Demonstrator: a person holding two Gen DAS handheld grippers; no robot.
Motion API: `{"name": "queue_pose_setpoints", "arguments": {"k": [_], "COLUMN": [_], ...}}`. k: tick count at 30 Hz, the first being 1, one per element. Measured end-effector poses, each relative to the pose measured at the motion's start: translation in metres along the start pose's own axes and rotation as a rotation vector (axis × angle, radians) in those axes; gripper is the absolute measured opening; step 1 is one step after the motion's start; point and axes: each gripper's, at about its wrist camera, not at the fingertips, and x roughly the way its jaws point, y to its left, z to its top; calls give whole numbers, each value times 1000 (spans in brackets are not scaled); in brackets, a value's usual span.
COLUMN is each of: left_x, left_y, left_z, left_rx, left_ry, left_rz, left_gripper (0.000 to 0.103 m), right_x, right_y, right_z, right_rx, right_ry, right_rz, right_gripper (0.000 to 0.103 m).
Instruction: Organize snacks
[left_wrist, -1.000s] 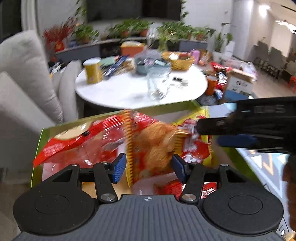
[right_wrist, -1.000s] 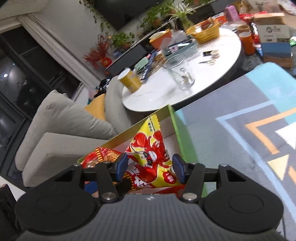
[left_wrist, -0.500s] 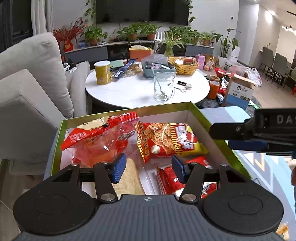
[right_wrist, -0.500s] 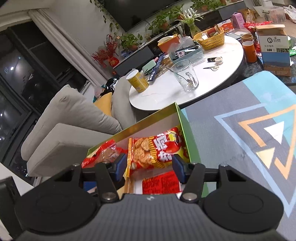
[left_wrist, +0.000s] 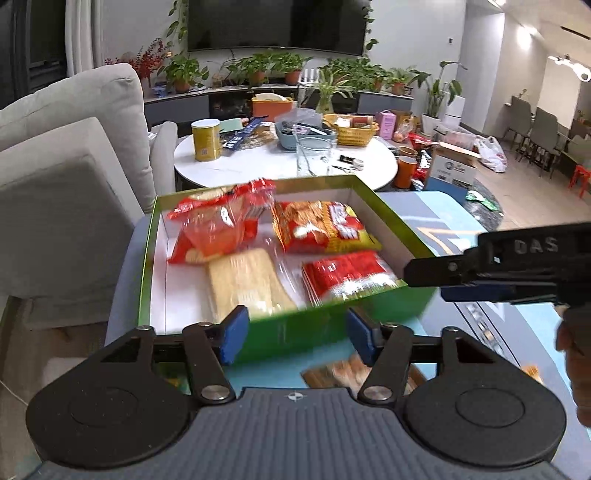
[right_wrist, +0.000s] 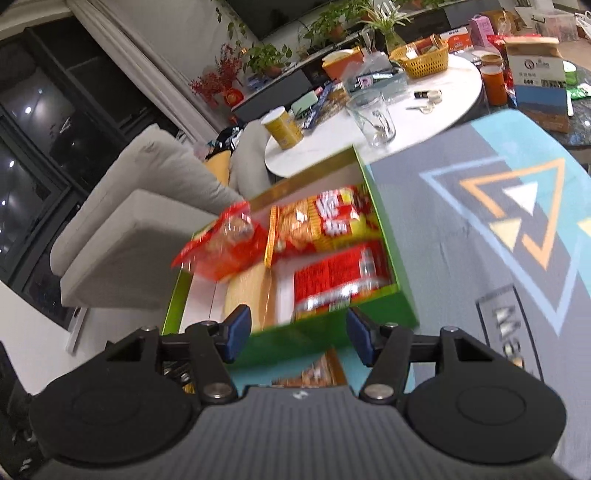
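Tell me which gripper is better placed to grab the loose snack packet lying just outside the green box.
Probably left: the snack packet lies just beyond the open left gripper, while the right gripper sees only its edge.

"DAS" on right gripper (left_wrist: 532, 266) arm

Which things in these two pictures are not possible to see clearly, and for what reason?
- Packet on the mat: left wrist view, blurred and partly behind the left tool; its kind is unclear.
- Same packet: right wrist view, half hidden by the right tool.
- Snack labels in the green box: motion blur, unreadable in both views.
- Box front-left corner: covered by the tool bodies.
- Basket contents: too small.
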Motion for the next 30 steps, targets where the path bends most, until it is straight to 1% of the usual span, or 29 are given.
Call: {"name": "queue_pose_setpoints", "arguments": {"k": [2,4,9,12,16,19,21,24,27,29,30], "left_x": [-13,-26,-51,-61,-75,-86,-91,-95,-99,-97,-94], "left_y": [-2,-5,-10,-9,-5,-4,-3,-1,4,7,8], "left_z": [-10,-23,-55,-69,-88,-103,-112,-125,-133,-136,-136], "left_rx": [33,72,132,118,76,67,56,34,4,-27,-48], "left_ry": [-1,2,10,18,26,40,57,92,87,89,95], "left_rz": [-20,-31,-40,-48,-57,-60,-56,-72,-95,-97,-104], "left_gripper": [60,64,64,64,64,64,64,64,66,71,72], "right_x": [-5,-11,-21,-25,-33,-38,-40,-42,-44,-43,-42], "right_y": [1,4,10,12,14,16,16,17,21,24,26], "right_z": [-8,-17,-42,-57,-73,-83,-90,-96,-104,-108,-110], "right_rx": [4,-10,-49,-62,-88,-107,-113,-117,-135,-147,-154], "right_ry": [9,13,38,56,72,75,75,86,103,112,116], "right_rz": [10,11,12,9,8,5,2,8,22,28,31], "right_gripper": [80,82,83,83,84,86,86,87,87,87,87]}}
